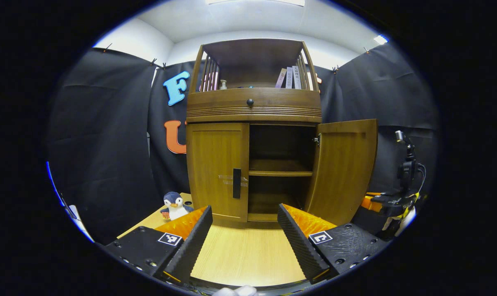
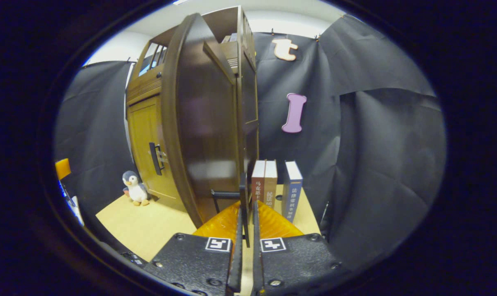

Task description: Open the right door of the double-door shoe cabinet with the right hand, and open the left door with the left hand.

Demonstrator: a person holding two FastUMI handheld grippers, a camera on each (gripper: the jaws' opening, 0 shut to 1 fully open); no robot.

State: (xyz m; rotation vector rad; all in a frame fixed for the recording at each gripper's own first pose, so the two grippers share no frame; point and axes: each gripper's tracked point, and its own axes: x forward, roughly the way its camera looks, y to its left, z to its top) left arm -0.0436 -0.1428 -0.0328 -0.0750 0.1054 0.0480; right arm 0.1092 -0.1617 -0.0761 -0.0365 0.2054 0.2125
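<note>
— How do the grippers stand?
— The left gripper (image 1: 245, 224) gapes wide before the closed left door (image 1: 218, 170); the right gripper (image 2: 245, 222) is clamped on the right door's handle (image 2: 243, 199).
— And the right door (image 1: 342, 168)?
— Swung open, shelves (image 1: 280, 172) exposed.

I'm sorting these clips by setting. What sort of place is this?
Probably a staged recording booth, not a home: black cloth walls surround a wooden shoe cabinet on a tabletop, with a toy penguin as a prop.
</note>
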